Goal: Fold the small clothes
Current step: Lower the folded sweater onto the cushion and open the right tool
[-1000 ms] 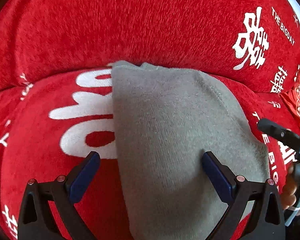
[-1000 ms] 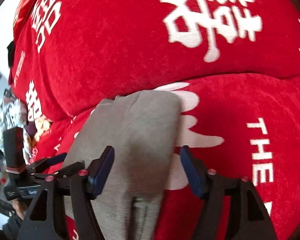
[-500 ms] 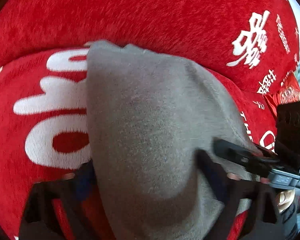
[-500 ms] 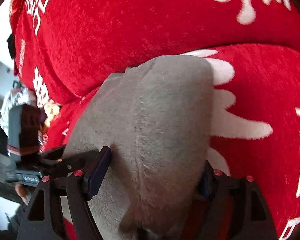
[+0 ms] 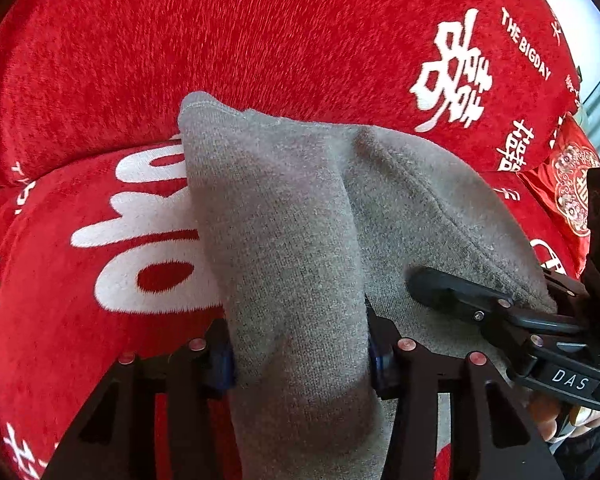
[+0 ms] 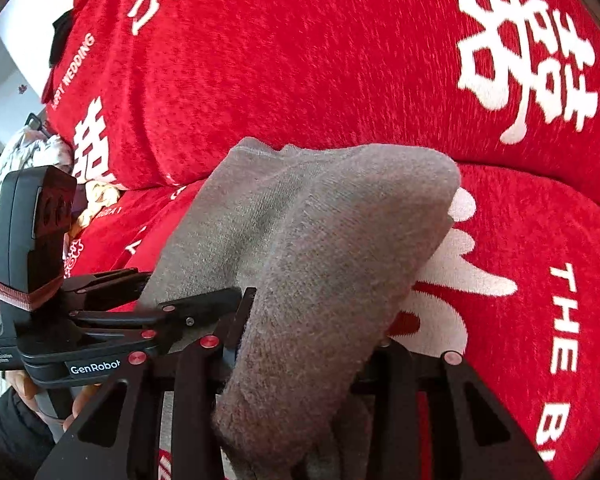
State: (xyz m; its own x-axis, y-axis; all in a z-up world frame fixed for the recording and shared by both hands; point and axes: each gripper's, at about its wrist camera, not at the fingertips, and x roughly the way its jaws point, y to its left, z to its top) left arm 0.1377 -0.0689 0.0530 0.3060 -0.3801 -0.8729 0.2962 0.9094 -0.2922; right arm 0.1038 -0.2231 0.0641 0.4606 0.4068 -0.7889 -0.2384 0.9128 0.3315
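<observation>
Both tools are on the cloth now: the left tool (image 5: 300,356) has its fingers pressed in on a bunched ridge of the grey garment (image 5: 292,216), pinching its near edge, and the right tool (image 6: 308,344) is clamped on the same grey garment (image 6: 320,240) just beside it, a thick roll of knit squeezed between its fingers. The garment lies on the red sofa cover (image 5: 260,40) with its big white lettering, its far end resting at the crease where the seat meets the backrest, its near end raised in the two grips. In the left wrist view the right tool (image 5: 460,300) sits on the cloth close to the right, so the two grips are near each other on one edge. This looks like the start of a fold, near edge to be carried over to the far edge. To do it well, keep both pinches firm and level so the edge travels as one straight line; lift just enough that the cloth clears itself, carry it forward evenly, and lay it down with edges matched before letting go. The fabric looks soft and thick, so it will likely sag and bunch between the grips; spreading the tools apart a little should take out that slack.
</observation>
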